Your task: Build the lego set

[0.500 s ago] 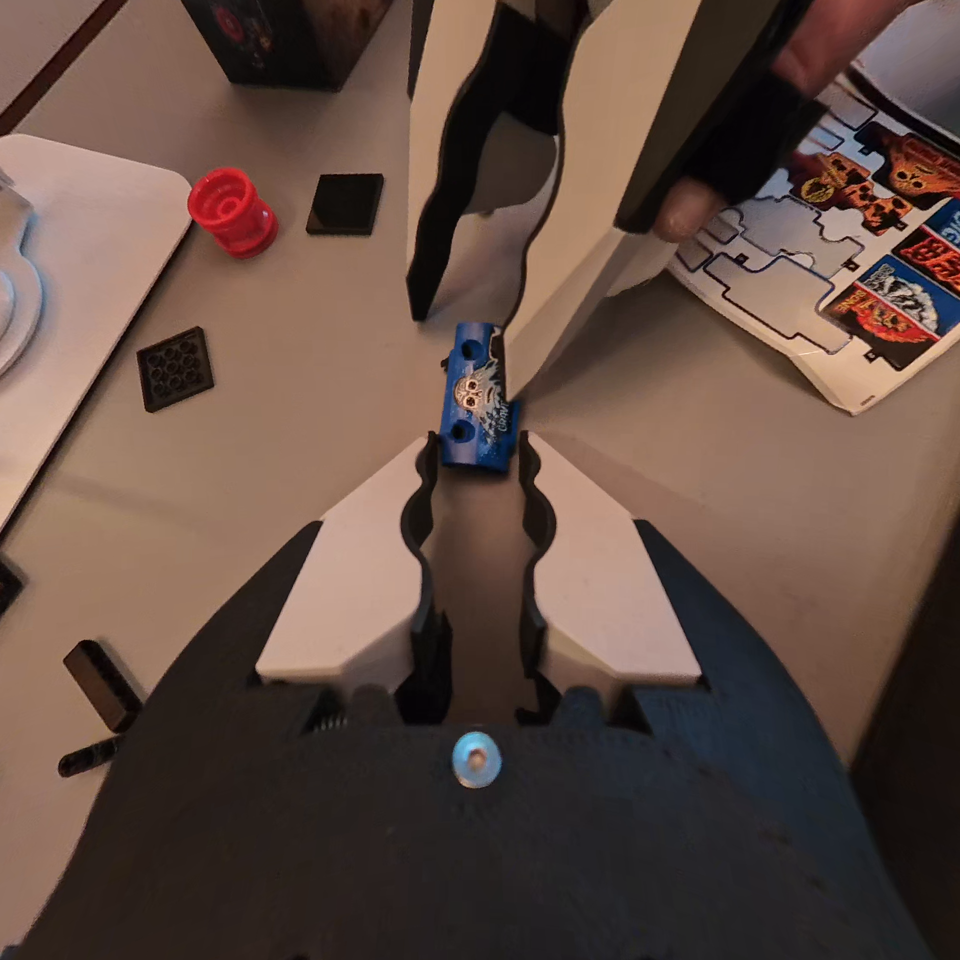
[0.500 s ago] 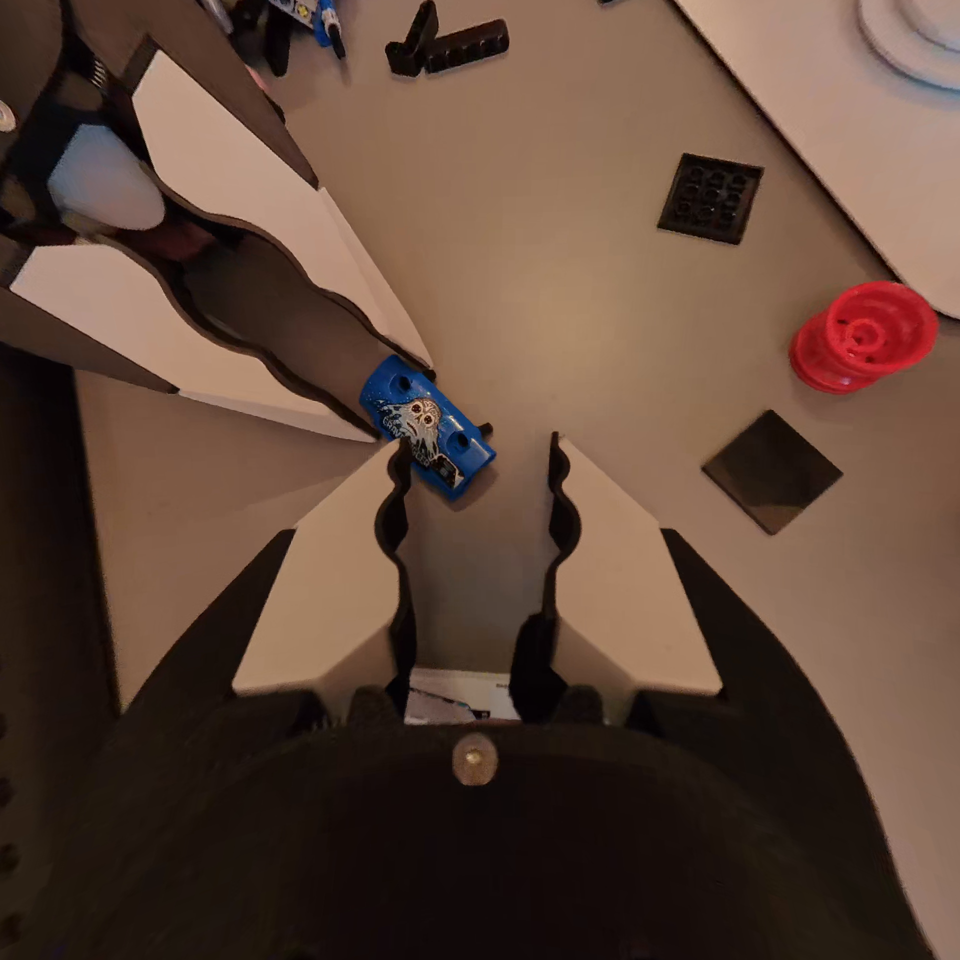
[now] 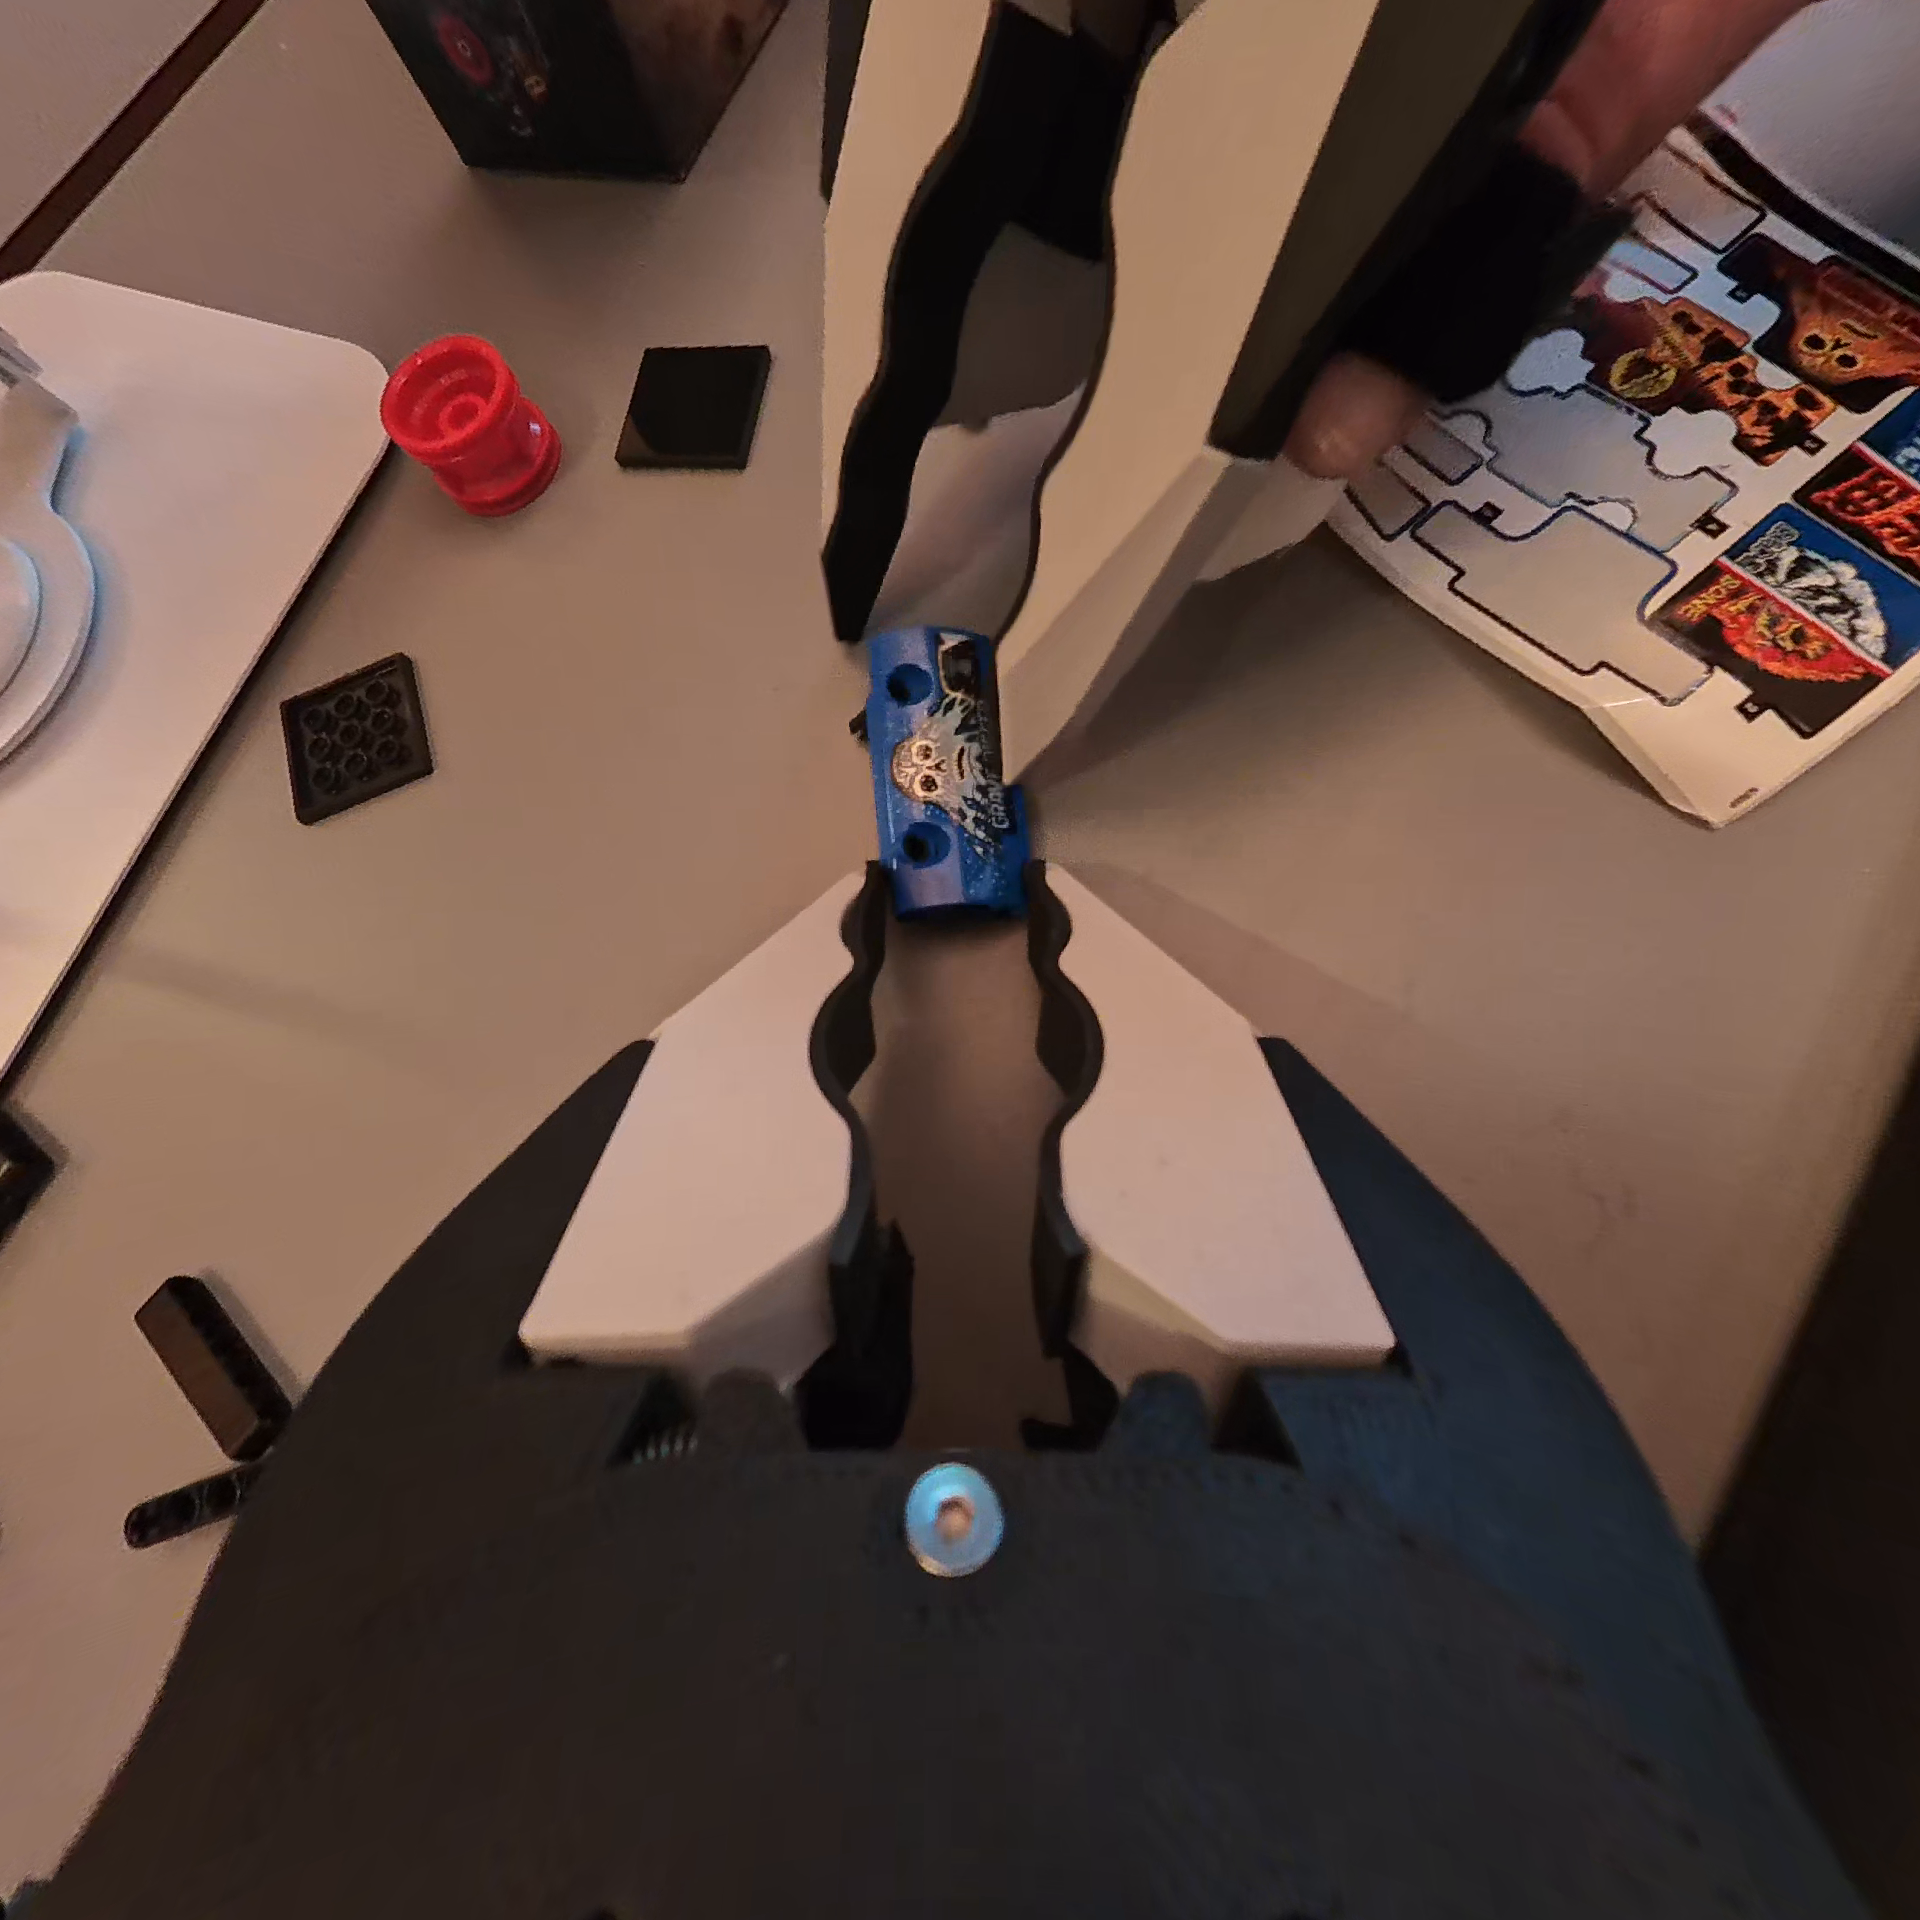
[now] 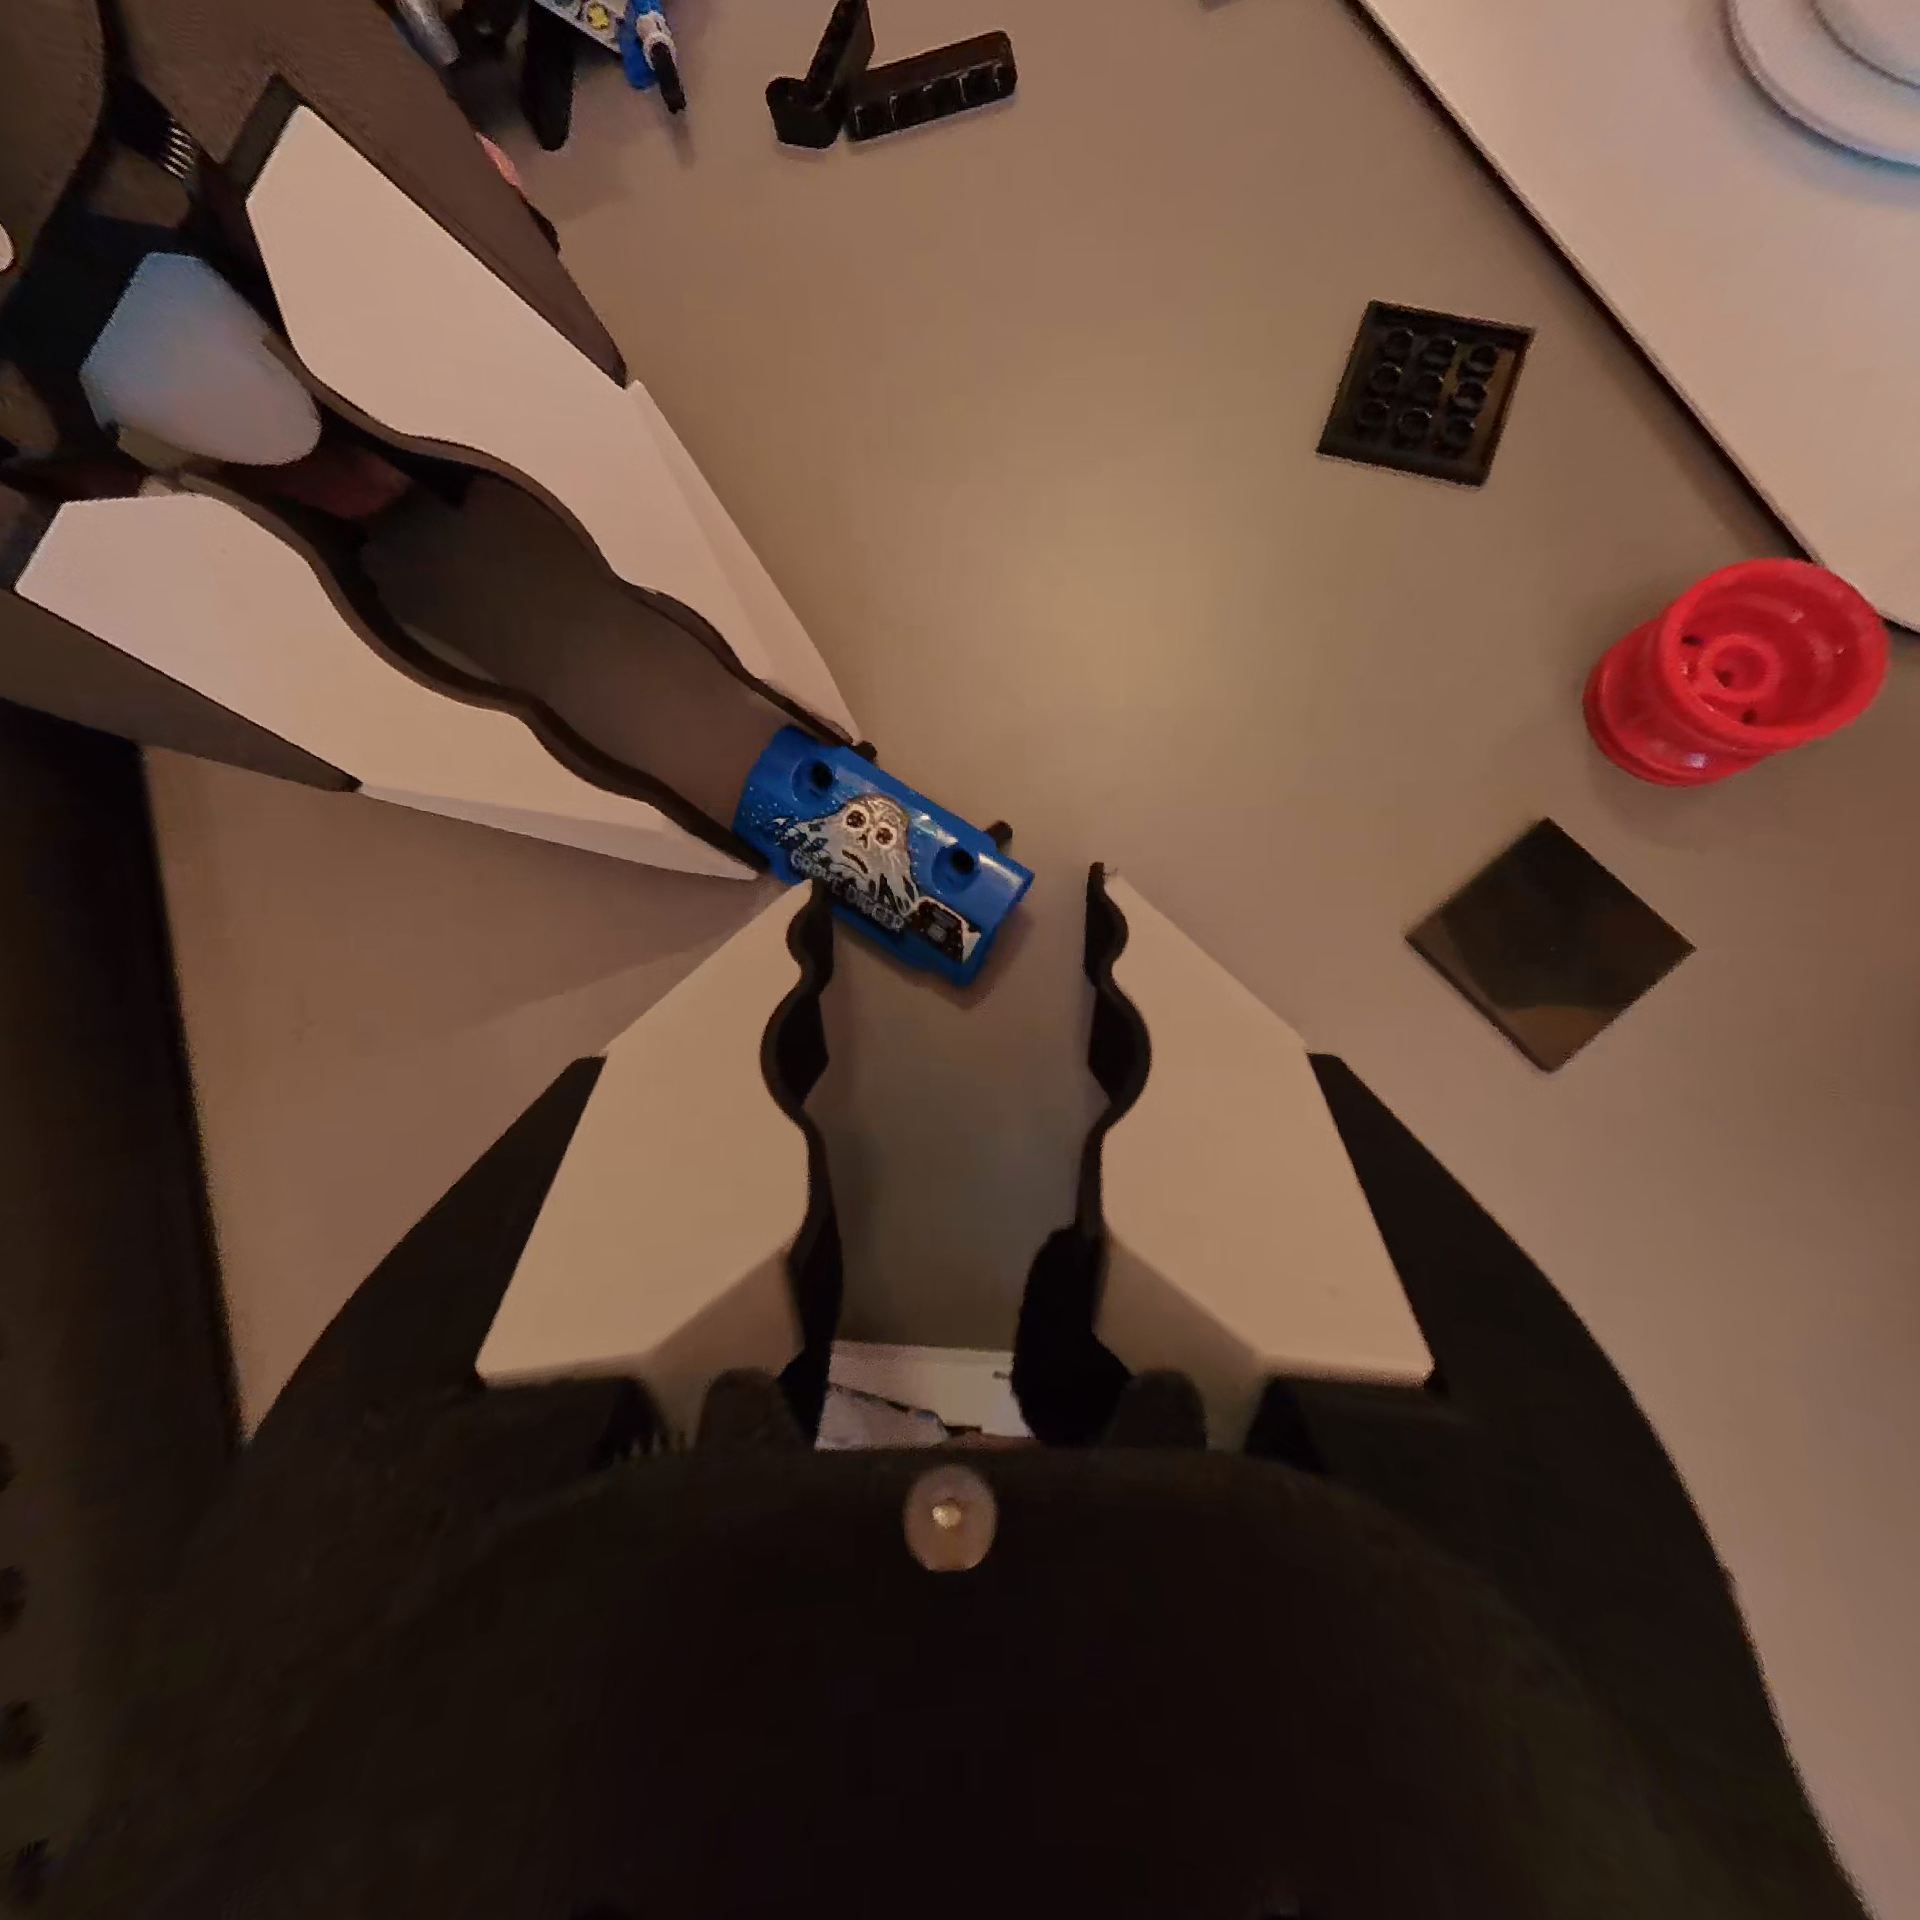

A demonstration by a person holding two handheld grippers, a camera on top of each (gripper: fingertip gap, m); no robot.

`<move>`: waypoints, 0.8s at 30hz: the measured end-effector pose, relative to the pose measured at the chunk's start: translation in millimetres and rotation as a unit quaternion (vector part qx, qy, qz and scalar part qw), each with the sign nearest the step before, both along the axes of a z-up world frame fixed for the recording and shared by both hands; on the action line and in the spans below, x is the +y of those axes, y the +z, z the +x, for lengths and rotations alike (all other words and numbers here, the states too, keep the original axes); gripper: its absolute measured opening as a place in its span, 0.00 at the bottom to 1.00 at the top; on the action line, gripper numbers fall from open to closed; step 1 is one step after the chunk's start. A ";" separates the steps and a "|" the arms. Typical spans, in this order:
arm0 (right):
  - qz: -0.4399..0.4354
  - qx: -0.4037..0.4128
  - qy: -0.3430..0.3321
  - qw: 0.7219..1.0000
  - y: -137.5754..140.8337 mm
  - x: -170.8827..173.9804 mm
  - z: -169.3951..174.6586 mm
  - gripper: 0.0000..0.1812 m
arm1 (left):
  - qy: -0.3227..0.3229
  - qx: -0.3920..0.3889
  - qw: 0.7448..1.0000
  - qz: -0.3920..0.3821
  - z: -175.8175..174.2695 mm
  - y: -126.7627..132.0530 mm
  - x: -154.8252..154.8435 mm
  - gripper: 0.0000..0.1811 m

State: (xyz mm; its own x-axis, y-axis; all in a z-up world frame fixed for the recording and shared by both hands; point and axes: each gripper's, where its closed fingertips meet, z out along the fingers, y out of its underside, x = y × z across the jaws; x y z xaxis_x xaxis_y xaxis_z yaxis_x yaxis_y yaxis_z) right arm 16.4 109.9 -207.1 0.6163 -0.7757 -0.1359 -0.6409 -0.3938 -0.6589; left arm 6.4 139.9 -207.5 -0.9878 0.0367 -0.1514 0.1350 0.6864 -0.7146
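The left tool (image 3: 956, 883) is clamping one end of the blue piece (image 3: 948, 769), its long axis pointing straight away along the fingers. The right tool (image 4: 951, 883) is standing apart beside the piece. Only the left view is showing a sticker sheet (image 3: 1704, 520) right of it.

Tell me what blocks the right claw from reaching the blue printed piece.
Nothing visible does. The blue printed piece, held at one end by the left claw, lies just ahead of the open right claw, touching one fingertip.

Blue brick (image 3: 945, 774) with pale skull print; red wheel (image 3: 470, 424).
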 end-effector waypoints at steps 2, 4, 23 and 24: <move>-0.001 -0.002 -0.002 1.000 0.4 -2.4 -0.4 0.26 | -0.001 0.001 1.000 0.000 -0.5 0.0 -0.2 0.14; 0.000 -0.004 0.001 1.000 0.4 2.1 -1.1 0.28 | -0.003 0.003 1.000 -0.001 -1.7 -0.1 -0.6 0.13; -0.010 -0.009 0.001 1.000 0.6 -5.7 -2.0 0.12 | 0.003 0.000 1.000 -0.003 1.0 -0.3 -0.9 0.13; -0.007 -0.011 0.000 1.000 1.7 -7.7 -2.3 0.10 | 0.003 0.001 1.000 -0.003 1.0 -0.3 -1.0 0.13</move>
